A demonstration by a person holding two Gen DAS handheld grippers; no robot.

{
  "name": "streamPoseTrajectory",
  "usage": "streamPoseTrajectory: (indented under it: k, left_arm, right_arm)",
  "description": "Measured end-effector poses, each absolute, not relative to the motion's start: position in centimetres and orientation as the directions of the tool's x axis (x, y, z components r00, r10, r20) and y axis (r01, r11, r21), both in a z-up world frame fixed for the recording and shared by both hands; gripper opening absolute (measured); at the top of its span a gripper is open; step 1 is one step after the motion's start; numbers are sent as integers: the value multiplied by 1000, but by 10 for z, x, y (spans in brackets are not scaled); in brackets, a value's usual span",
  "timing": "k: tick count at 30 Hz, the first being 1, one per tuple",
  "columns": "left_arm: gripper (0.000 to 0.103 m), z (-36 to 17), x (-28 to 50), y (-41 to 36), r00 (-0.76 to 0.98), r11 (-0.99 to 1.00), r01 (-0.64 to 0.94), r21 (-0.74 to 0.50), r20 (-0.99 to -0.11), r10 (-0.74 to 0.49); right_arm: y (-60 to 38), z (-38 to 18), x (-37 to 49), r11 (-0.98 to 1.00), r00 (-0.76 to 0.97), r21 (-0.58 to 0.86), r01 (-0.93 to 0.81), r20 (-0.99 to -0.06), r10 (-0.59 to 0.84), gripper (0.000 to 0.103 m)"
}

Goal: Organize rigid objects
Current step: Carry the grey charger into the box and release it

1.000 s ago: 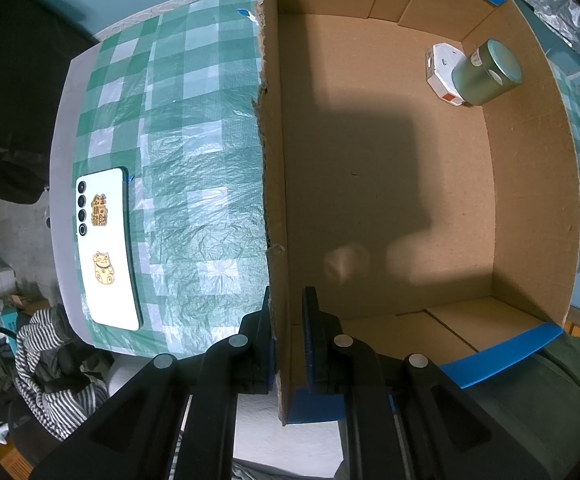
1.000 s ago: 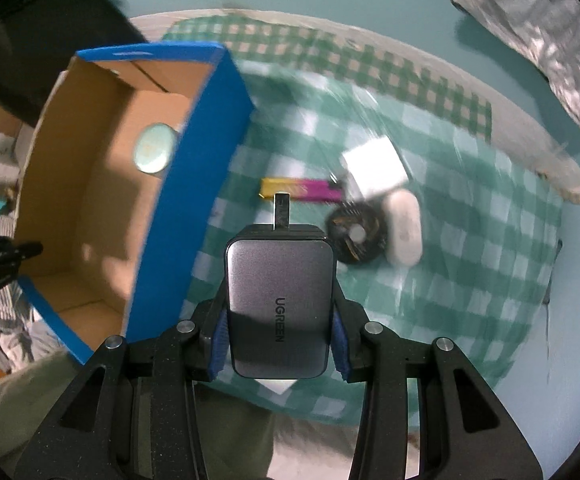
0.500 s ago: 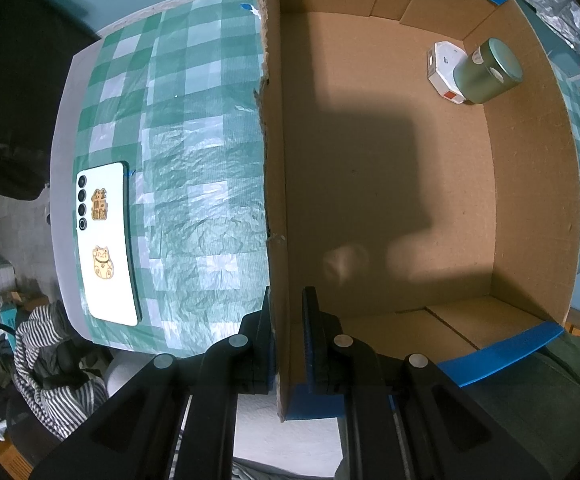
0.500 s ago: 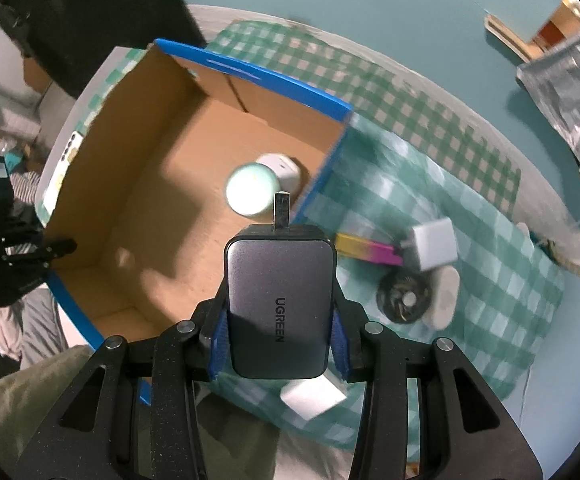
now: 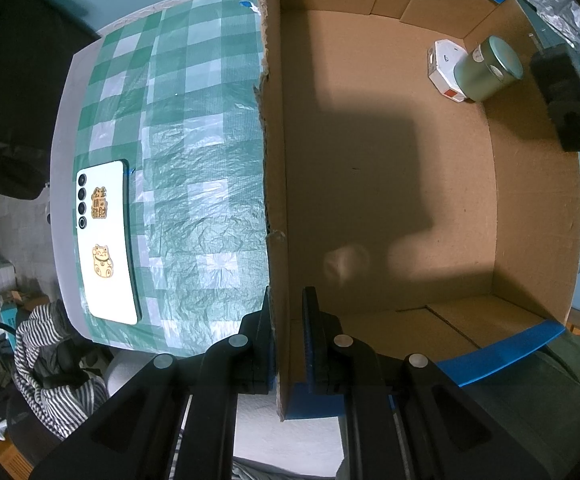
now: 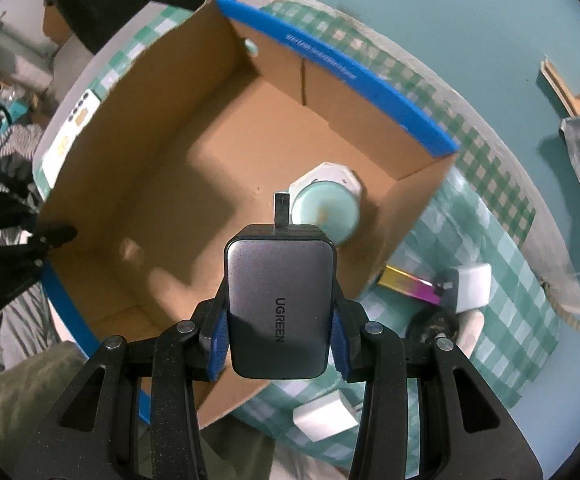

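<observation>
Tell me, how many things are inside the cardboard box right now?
2, both in one corner of the cardboard box: a green round tin and a white flat box touching it. The gray charger isn't in yet; the right gripper holds it above.

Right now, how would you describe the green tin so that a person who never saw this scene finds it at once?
Find the open cardboard box with blue-taped edges on the green checked tablecloth. Look into its far corner, where only two things sit side by side. The green tin is the round metal cylinder with a flat lid, while its neighbour, the white box, is flat and many-sided.
</observation>
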State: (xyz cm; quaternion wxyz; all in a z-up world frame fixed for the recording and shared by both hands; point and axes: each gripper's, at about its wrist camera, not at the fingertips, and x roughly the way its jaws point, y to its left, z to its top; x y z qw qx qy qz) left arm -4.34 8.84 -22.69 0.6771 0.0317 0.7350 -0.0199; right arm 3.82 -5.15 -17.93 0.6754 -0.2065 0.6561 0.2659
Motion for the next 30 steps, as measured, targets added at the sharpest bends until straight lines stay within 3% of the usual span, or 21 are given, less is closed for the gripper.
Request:
streamPoseTrajectory:
  k: [23, 27, 30]
  left_arm:
    - [10, -228, -44, 86, -83, 996, 84, 17, -996, 24]
    - [10, -228, -44, 85, -82, 996, 88, 19, -996, 26]
    - [10, -228, -44, 84, -83, 996, 89, 20, -996, 28]
  right_arm:
    - [-52, -177, 41, 782, 39, 44, -622, -995, 88, 41]
    - [-55, -169, 40, 789, 61, 36, -613, -994, 93, 55]
    - [-59, -163, 39, 792, 67, 41, -610, -992, 103, 56]
